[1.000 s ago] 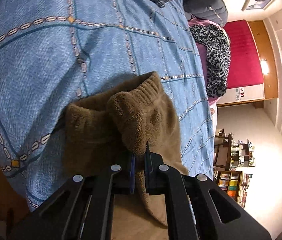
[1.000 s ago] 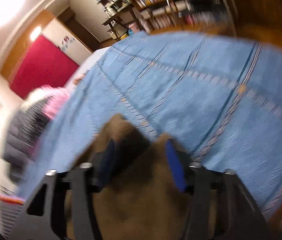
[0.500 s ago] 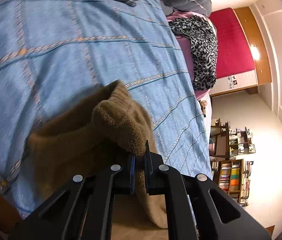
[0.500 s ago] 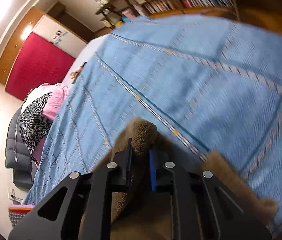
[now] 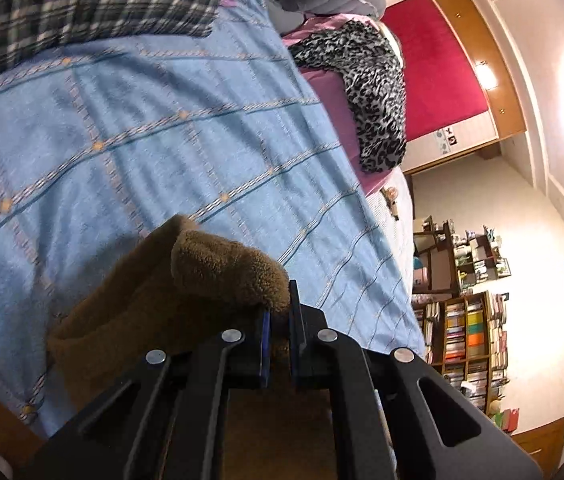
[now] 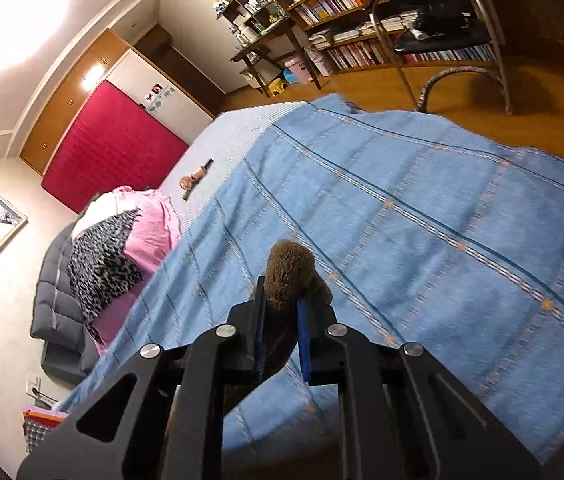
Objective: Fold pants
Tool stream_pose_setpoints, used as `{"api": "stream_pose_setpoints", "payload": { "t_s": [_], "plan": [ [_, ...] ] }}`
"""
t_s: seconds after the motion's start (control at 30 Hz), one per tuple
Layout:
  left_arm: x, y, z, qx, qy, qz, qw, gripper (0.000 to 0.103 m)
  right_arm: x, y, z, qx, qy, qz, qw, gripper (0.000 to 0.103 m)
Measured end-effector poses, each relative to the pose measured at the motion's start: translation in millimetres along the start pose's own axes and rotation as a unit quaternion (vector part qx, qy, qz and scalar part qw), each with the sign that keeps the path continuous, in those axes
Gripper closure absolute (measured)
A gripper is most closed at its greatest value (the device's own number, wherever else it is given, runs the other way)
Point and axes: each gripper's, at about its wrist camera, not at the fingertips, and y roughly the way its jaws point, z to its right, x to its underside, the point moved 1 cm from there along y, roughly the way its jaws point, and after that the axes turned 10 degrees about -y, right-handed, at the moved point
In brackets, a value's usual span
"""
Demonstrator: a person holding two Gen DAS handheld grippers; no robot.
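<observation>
**Both grippers clamped on brown fleece pants over the bed**

Pants (image 5: 186, 296) fuzzy, brown, bunched in a thick fold, hanging above the blue bedspread (image 5: 130, 144). My left gripper (image 5: 278, 332) pinches one fold, angled down; my right gripper (image 6: 280, 332) is clenched on another tuft. Bedspread ahead is open; plaid cloth (image 5: 82, 4) at the far edge, leopard-print cloth (image 5: 373, 88) beside.
</observation>
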Motion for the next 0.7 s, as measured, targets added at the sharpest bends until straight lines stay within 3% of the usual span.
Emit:
{"api": "stream_pose_setpoints", "payload": {
  "t_s": [0.37,0.7],
  "plan": [
    [45.6,-26.5,-113.6,-0.045,-0.076,-0.025,0.9958,0.097,107.1,-39.3,75.6,0.045,0.007,-0.038,0.998,0.09],
    [57.3,-47.1,-116.8,-0.046,-0.055,-0.015,0.9973,0.097,118.5,-57.9,82.6,0.062,-0.002,-0.016,0.998,0.09]
  ]
}}
